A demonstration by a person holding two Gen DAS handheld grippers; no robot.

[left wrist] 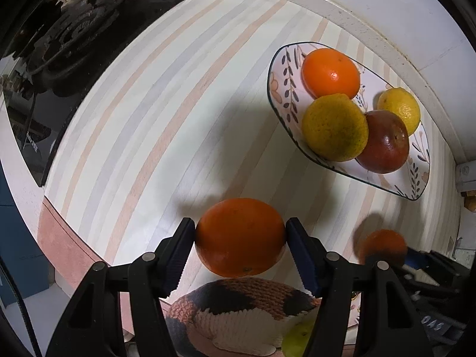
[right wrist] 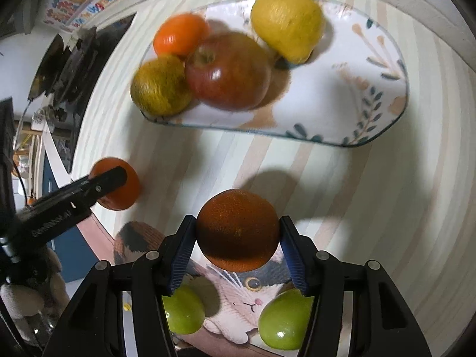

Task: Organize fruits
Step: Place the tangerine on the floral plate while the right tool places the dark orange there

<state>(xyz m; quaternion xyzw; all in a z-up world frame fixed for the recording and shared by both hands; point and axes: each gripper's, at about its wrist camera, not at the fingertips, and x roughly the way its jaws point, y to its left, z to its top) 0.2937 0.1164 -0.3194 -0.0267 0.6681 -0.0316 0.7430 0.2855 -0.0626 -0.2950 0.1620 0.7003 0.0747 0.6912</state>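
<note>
- Left gripper (left wrist: pixel 240 238) pinches an orange (left wrist: pixel 240 236) above bare striped mat (left wrist: pixel 142 125)
- Right gripper (right wrist: pixel 237 233) pinches a darker orange (right wrist: pixel 237 229), near the plate (right wrist: pixel 342 110) rim, right half open

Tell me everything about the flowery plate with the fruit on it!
The oblong white plate looks like glazed ceramic, painted with leafy sprigs and peach flowers inside a thin dark rim. It lies flat on the pastel striped tabletop. Four fruits crowd one end: a bright orange, a greenish-yellow citrus, a dark red apple with its stem up, and a yellow lemon. The other end is bare. Neither gripper touches it.
</note>
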